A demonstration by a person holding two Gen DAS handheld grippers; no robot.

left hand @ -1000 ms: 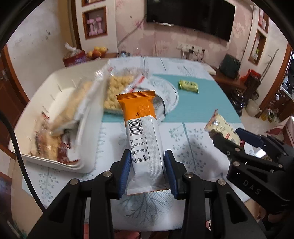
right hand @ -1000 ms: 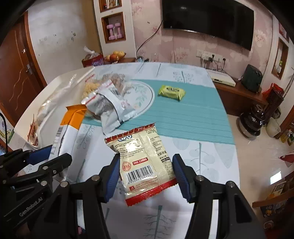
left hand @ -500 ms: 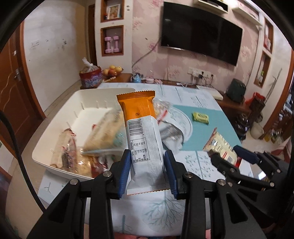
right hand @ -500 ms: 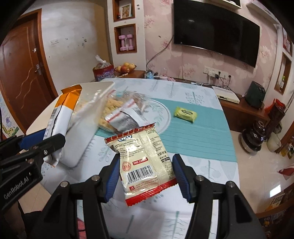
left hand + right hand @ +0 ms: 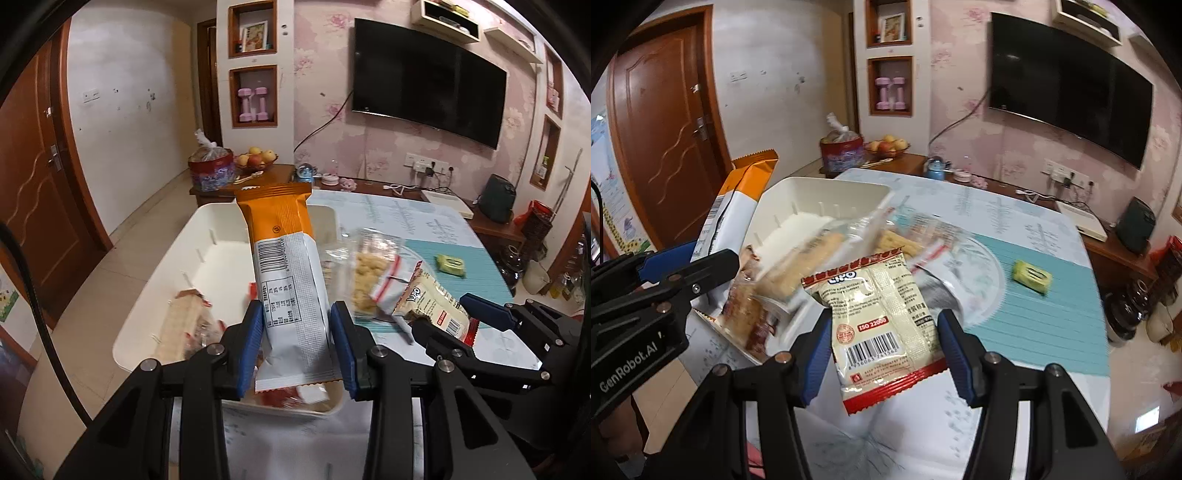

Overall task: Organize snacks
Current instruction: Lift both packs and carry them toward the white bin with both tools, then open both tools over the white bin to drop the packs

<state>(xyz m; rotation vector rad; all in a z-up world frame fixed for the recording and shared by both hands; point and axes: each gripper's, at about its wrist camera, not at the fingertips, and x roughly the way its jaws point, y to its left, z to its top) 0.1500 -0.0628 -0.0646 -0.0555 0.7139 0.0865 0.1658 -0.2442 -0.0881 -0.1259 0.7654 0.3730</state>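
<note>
My left gripper (image 5: 297,343) is shut on an orange and white snack packet (image 5: 288,280), held upright above the near end of a white bin (image 5: 184,266). The bin holds cracker packs (image 5: 181,325). My right gripper (image 5: 882,339) is shut on a cream and red Lipo snack packet (image 5: 882,317), held above the table just right of the bin (image 5: 827,192). Clear bags of snacks (image 5: 369,273) lie on a round plate beside the bin. A small yellow-green packet (image 5: 1032,276) lies on the teal mat.
The table has a white leaf-print cloth (image 5: 886,443) and a teal mat (image 5: 1045,317). Beyond it stand a sideboard with a fruit bowl (image 5: 255,158) and a red tin, a wall TV (image 5: 424,96), and a door (image 5: 665,122) at left.
Both grippers have risen and swung left with their packets. The bin now lies directly under the left gripper, and the right gripper has come close beside it.
</note>
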